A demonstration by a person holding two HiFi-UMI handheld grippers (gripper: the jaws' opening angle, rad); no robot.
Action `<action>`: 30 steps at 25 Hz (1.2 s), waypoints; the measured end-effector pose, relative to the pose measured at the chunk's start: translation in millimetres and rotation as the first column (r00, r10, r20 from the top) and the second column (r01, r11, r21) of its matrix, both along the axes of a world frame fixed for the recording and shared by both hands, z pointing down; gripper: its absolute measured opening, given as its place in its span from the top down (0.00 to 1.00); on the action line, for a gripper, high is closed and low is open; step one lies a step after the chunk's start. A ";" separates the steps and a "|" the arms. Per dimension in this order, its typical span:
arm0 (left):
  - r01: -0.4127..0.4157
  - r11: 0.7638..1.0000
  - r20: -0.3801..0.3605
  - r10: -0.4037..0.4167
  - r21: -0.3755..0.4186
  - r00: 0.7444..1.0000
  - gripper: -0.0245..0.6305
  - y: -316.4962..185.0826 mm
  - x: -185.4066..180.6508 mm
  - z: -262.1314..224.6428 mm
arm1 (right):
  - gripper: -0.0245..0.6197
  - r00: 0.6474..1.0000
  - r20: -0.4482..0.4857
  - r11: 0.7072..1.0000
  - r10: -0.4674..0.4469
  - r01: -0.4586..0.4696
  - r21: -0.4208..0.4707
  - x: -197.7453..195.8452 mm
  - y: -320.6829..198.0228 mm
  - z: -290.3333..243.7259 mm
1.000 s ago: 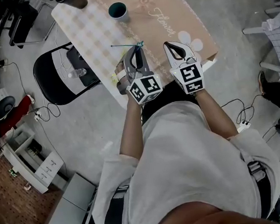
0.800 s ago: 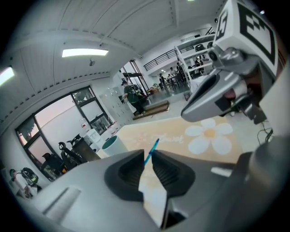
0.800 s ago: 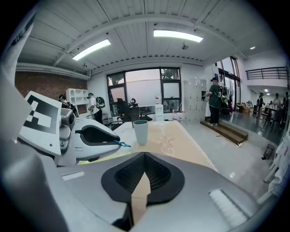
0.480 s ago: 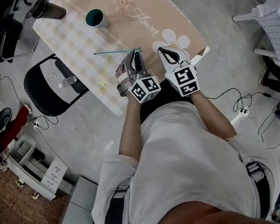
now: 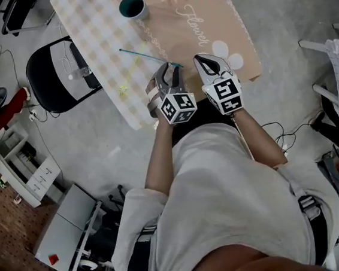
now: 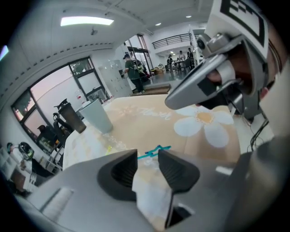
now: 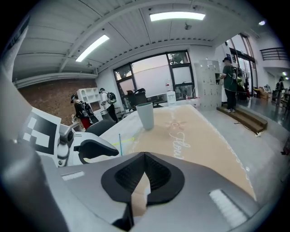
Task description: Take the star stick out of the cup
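One table point(image 5: 205, 14) fills the far half of the head view, with a cloth that is checked on the left and tan with flowers on the right. One black folding chair point(image 5: 52, 78) stands just left of it.

There are two grippers, both at the near edge of the table. The left gripper point(image 5: 171, 68) has its jaws opening, already wide apart, and the pads press on nothing. The right gripper point(image 5: 205, 58) is closed tight and empty (its pads meet in its own view).

One cup point(image 5: 133, 7) stands upright at the far side.

One star stick point(image 5: 146, 57) lies flat on the cloth, out of the cup and well apart from it. Its star end point(image 6: 154, 152) shows in the gap just beyond the left jaw tips, and its other end points far and left.
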State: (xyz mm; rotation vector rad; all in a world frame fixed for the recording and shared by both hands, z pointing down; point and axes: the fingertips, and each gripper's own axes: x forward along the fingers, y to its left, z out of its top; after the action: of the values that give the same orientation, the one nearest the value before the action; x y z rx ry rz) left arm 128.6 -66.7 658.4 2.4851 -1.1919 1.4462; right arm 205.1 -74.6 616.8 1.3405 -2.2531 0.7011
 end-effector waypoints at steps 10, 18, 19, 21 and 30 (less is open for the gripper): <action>0.351 0.926 -0.366 -0.378 -0.140 0.851 0.79 14.5 -38.7 -40.6 | 0.96 0.988 0.027 0.985 -0.151 0.148 0.083 -47.8 -6.9 -23.6; 0.407 0.909 -0.512 -0.306 0.095 0.803 0.96 49.3 -71.5 -134.6 | 0.96 0.994 0.021 0.946 -0.111 0.099 0.309 -62.2 30.2 -100.2; 0.422 0.899 -0.533 -0.303 0.114 0.790 0.96 57.6 -76.3 -146.4 | 0.96 0.994 0.018 0.938 -0.104 0.092 0.334 -64.2 39.0 -110.5; 0.437 0.888 -0.569 -0.288 0.142 0.770 0.96 75.3 -83.6 -166.7 | 0.96 0.995 0.008 0.921 -0.097 0.087 0.379 -70.5 57.7 -130.2; 0.471 0.859 -0.653 -0.241 0.201 0.718 0.96 110.5 -116.2 -219.7 | 0.96 0.992 -0.027 0.856 -0.121 0.118 0.504 -106.0 102.6 -195.5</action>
State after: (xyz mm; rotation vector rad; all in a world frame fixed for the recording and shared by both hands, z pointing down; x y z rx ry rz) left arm 12.5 43.8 438.7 2.3952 -1.7400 0.2839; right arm 99.1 27.9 421.3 1.3948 -2.6083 0.0576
